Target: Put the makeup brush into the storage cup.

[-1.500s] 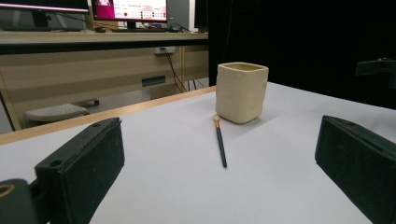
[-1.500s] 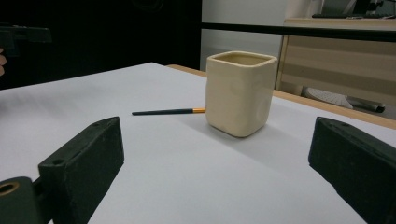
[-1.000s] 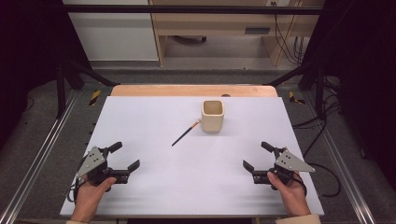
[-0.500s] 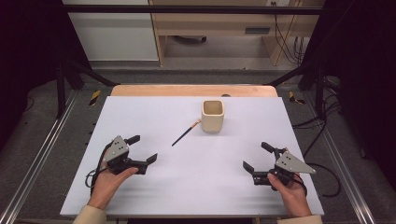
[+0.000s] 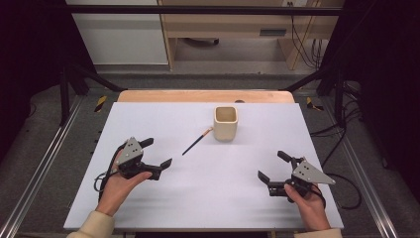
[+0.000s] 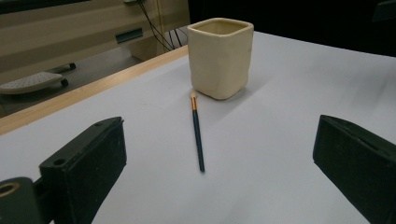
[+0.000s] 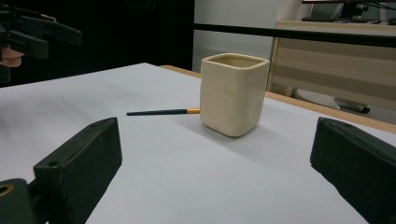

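Since 1 second ago the left gripper [image 5: 156, 153] has moved up and inward from the table's near left corner toward the brush [image 5: 196, 142]; the right gripper [image 5: 273, 166] has stayed put. Both have their jaws spread wide, holding nothing. The brush lies flat on the white table [image 5: 148, 114], just ahead of the left gripper, its bristle tip just beside the cup [image 5: 226, 123].

Laboratory test station — white tabletop [image 5: 148, 124] inside a black metal frame [image 5: 198, 10], loose cables [image 5: 299, 34] at 1 o'clock, pale cabinet [image 5: 119, 37] at 11 o'clock.
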Demonstrator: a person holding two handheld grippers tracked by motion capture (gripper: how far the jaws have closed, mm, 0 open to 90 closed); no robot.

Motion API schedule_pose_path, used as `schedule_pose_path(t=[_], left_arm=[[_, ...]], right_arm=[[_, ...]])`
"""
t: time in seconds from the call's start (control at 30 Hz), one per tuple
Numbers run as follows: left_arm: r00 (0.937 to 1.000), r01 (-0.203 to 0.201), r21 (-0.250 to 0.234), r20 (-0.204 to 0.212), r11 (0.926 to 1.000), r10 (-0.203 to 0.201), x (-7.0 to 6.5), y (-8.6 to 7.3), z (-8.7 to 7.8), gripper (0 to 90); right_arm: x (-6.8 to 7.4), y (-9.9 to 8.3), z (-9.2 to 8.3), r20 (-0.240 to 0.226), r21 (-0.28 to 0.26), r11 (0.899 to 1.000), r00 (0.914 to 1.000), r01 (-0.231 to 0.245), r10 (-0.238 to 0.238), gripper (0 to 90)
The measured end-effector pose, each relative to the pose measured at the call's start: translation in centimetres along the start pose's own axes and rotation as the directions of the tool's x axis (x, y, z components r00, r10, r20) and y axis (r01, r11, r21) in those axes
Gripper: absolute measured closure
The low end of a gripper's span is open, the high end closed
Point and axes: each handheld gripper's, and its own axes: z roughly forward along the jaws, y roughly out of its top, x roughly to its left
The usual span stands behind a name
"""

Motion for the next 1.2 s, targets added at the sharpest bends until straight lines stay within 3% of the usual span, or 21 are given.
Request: schedule_pose_path(t=[0.53, 1.2], left_arm=[[0.9984, -0.041, 0.043, 0.041, 0.9983, 0.039, -1.1, 3.0, 2.5, 2.1], [0.9967, -0.067, 0.135, 0.056, 0.9886, 0.059, -1.2, 4.9, 5.9, 2.4]], right_arm=[[0.2, 0.9, -0.3, 0.010, -0.022, 0.999, 0.9996, -0.026, 0.026, 3.0], [0.4, 2.2, 0.2, -0.012, -0.012, 0.999, 0.9989, -0.045, 0.045, 3.1]])
